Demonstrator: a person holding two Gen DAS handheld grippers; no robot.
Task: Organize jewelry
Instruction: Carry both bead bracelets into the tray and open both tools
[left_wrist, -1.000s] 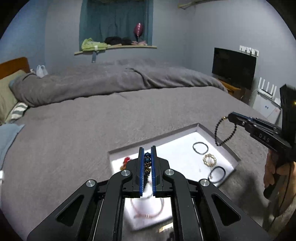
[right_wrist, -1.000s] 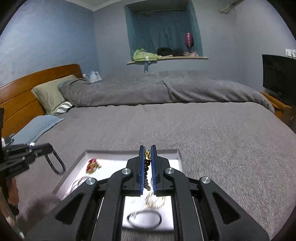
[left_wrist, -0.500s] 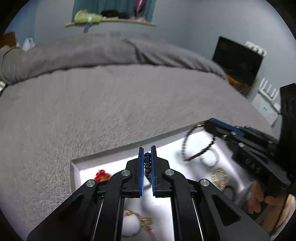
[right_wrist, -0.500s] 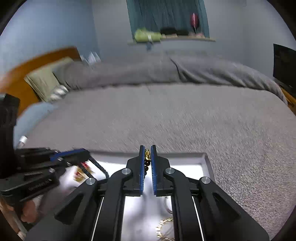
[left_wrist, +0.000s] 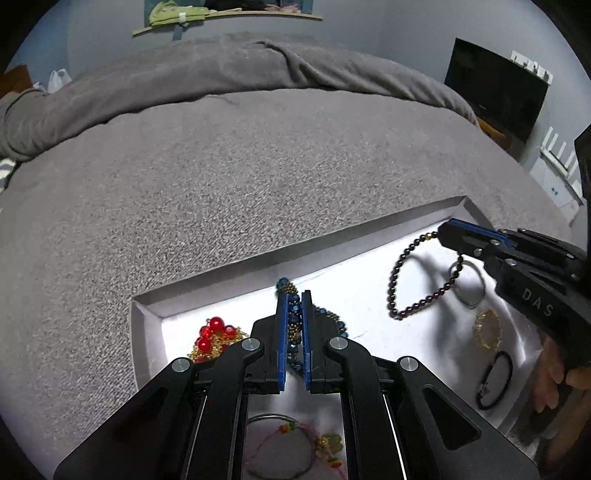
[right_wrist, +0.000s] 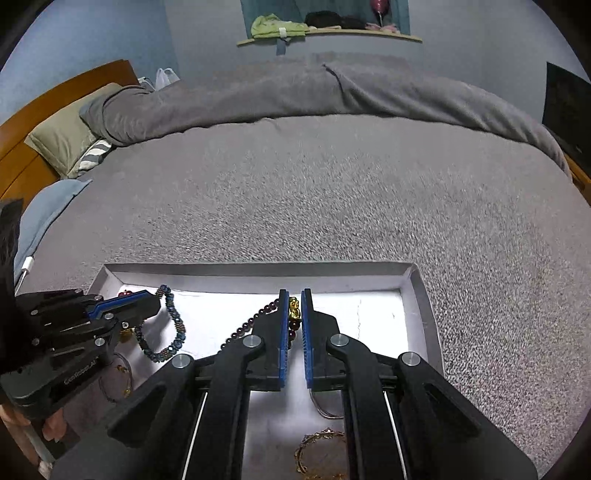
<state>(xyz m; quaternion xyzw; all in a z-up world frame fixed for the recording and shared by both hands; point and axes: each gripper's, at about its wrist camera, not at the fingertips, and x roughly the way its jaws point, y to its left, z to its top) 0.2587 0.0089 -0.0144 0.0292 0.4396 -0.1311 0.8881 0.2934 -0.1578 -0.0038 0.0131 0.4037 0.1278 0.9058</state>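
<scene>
A shallow white tray (left_wrist: 146, 317) (right_wrist: 419, 291) lies on the grey bed. My left gripper (left_wrist: 294, 306) (right_wrist: 157, 301) is shut on a blue beaded bracelet (left_wrist: 293, 325) (right_wrist: 173, 328), which hangs low over the tray's left part. My right gripper (right_wrist: 293, 306) (left_wrist: 443, 232) is shut on a dark purple beaded bracelet (left_wrist: 413, 288) (right_wrist: 251, 325) with a gold charm (right_wrist: 293, 308), dangling over the tray's right part. In the tray lie a red and gold bead piece (left_wrist: 214, 338), a pink string bracelet (left_wrist: 280, 446), a thin ring bracelet (left_wrist: 469, 284), a gold piece (left_wrist: 487, 330) (right_wrist: 321, 450) and a black hair tie (left_wrist: 495, 380).
The grey blanket (left_wrist: 221, 192) stretches beyond the tray to a rolled duvet (right_wrist: 332, 96). Pillows (right_wrist: 62, 140) and a wooden headboard (right_wrist: 22, 122) are at the left. A dark TV (left_wrist: 495, 92) stands at the right. A person's hand (left_wrist: 554, 376) holds the right gripper.
Both grippers have tilted down and come in low over the tray with their bracelets still held. The tray now fills more of both views.
</scene>
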